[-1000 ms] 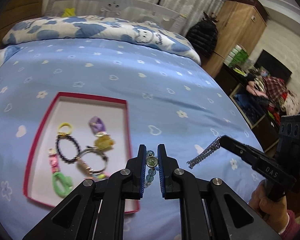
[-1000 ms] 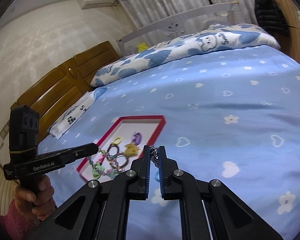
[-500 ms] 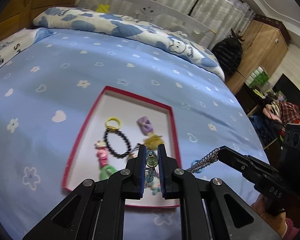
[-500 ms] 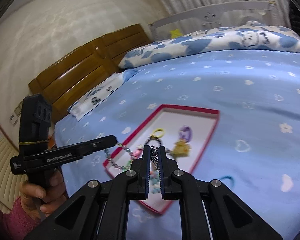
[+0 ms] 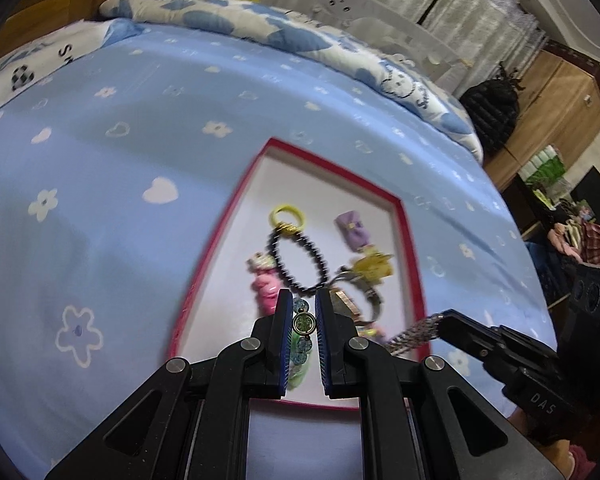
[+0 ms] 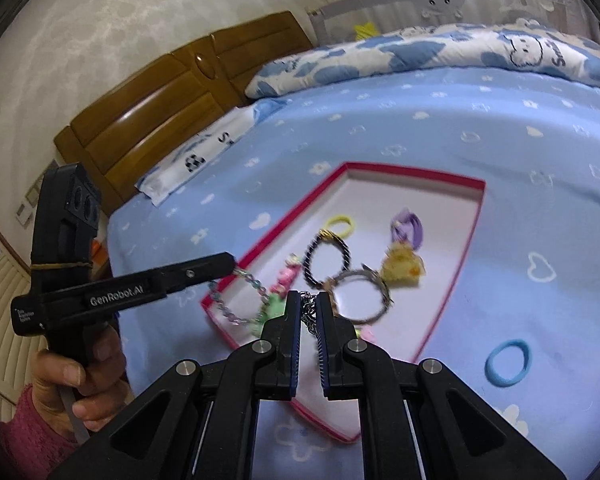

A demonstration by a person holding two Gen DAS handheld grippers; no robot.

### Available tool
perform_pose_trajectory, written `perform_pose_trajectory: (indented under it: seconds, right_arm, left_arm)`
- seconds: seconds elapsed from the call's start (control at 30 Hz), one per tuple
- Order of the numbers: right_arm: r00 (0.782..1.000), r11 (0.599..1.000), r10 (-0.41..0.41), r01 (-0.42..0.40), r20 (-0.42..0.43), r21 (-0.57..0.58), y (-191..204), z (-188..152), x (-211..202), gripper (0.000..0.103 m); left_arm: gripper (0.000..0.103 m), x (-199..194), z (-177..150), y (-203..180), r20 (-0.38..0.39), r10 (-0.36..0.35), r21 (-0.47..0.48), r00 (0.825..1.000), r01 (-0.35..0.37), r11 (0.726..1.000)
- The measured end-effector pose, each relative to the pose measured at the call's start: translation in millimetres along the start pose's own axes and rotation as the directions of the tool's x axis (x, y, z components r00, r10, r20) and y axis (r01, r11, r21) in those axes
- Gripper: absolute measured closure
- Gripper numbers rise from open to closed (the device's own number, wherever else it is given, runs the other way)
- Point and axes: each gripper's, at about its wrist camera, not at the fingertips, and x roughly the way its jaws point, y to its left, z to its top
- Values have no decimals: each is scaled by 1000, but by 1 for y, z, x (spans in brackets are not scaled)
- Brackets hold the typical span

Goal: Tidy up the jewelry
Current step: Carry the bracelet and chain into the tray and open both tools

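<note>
A red-rimmed box (image 5: 380,194) (image 6: 420,172) with a white floor lies on the blue bedsheet. In it are a dark bead bracelet (image 5: 298,264) (image 6: 326,260), a yellow hair tie (image 5: 286,214), a purple bow (image 5: 354,232), a yellow charm (image 6: 402,266), a pink figure (image 5: 266,284) and a metal bangle (image 6: 360,296). My left gripper (image 5: 304,308) (image 6: 230,262) is shut on a blue-green bead bracelet (image 5: 303,323) (image 6: 240,300) that hangs over the box's near end. My right gripper (image 6: 309,300) (image 5: 444,320) is shut on a silver chain (image 6: 309,314) (image 5: 412,336) above the box's near corner.
A blue hair tie (image 6: 508,362) lies on the sheet to the right of the box. A blue-and-white quilt (image 5: 284,36) and a wooden headboard (image 6: 172,104) stand at the far end of the bed. A wardrobe (image 5: 556,100) and cluttered shelves stand off its right side.
Both grippers have swung across the bed and come lower, from beside the box to over its near end. Each still holds its piece. The box now looks larger and more central.
</note>
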Motion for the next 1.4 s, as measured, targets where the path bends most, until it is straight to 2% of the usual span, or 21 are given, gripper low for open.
perform_pose_trajectory:
  seconds: [0.2,0.43,0.8,0.9,0.93,1.2,1.3,1.37,1.4]
  right_arm:
    - [998,999,-37,38,-46,23,-15,-9,14,96]
    - [994,998,-69,70,-87,2,-15,-16,27,96]
    - [989,996,-86,87,-120,5,-21,-21,34,96]
    - [989,996,-85,87,-122,9,-22,-20,35,95]
    - [989,996,-81,84,-122,12,-22,-20,35,91]
    - [993,997,-65,69,-103,34,-25,-19,29,90]
    - [995,997,-61,64,-85,41,-25,-16,24,81]
    - [996,997,-56,59,-65,45,-26,-14,19,64]
    - [997,997,-53,55,-52,47,-25,-12,15,62]
  left_arm:
    - [93,17,0,6,-29,61,-13,998,-61,998]
    - [93,32,-3,3,-60,117,-3,991,-117,993]
    - [92,42,-3,1,-78,150,14,986,-149,989]
    - [89,43,-3,0,-78,156,18,985,-155,988]
    - [87,43,-4,0,-77,157,18,985,-156,988]
    - [81,41,-4,-2,-72,169,25,983,-168,986]
    - [76,36,-4,-3,-62,166,25,984,-165,986]
    - [67,29,-5,-6,-42,171,32,984,-169,985]
    - [59,25,-6,-8,-31,173,36,984,-172,984]
